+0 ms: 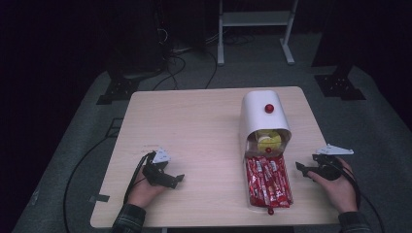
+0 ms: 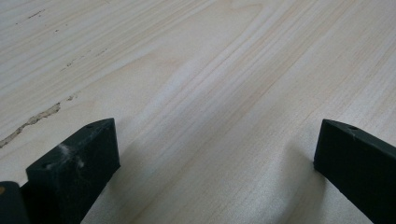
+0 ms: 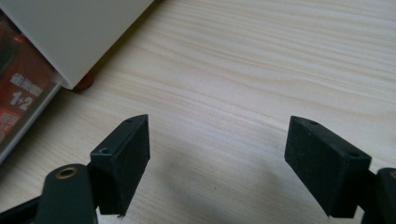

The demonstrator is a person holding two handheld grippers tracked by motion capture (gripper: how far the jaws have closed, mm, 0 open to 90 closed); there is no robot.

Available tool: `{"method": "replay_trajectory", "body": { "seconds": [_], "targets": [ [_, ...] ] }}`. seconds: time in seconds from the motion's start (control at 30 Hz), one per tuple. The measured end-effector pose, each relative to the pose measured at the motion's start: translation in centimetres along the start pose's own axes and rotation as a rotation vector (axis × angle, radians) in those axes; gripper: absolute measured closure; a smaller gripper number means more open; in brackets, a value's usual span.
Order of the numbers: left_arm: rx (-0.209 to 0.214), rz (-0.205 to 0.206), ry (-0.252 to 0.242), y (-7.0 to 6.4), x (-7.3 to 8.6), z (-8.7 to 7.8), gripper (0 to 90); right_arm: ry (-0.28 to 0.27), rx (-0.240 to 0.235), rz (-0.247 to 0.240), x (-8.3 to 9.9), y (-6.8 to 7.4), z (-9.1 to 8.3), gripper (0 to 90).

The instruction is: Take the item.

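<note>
Red packets [image 1: 268, 182] are lying packed in the white tray [image 1: 248, 204] under the white cover [image 1: 256, 112]; left hand-held gripper [image 1: 176, 180] and right hand-held gripper [image 1: 301, 168] are resting wide open, empty, on the worktop [image 1: 194, 126].

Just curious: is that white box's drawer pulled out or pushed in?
Pulled out: the drawer extends toward the person from the white box, exposing red packets.

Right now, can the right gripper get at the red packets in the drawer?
Probably yes. The right gripper rests on the table beside the pulled-out drawer, jaws open and turned toward it. The red packets lie uncovered, with bare wood between.
</note>
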State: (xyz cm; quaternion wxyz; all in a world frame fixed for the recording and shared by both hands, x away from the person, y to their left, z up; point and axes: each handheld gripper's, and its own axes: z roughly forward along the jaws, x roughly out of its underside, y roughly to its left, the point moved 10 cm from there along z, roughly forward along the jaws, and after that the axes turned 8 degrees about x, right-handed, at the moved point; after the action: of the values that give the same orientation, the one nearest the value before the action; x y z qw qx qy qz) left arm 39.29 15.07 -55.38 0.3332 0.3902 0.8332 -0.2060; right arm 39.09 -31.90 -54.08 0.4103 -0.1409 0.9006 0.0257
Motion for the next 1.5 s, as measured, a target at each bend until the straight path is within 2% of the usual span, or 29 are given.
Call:
{"method": "replay_trajectory", "body": {
  "seconds": [0.1, 0.77, 1.5],
  "targets": [
    [0.0, 0.0, 0.0, 0.0, 0.0, 0.0, 0.0, -0.006, 0.004, -0.011, -0.1, -0.2, -0.1, 21.3],
    [0.0, 0.0, 0.0, 0.0, 0.0, 0.0, 0.0, -0.046, -0.005, 0.017, -0.7, -0.4, -1.8, 21.6],
    [0.0, 0.0, 0.0, 0.0, 0.0, 0.0, 0.0, -0.082, -0.031, 0.019, -1.7, 0.6, -3.7, 22.4]
  ]
}}
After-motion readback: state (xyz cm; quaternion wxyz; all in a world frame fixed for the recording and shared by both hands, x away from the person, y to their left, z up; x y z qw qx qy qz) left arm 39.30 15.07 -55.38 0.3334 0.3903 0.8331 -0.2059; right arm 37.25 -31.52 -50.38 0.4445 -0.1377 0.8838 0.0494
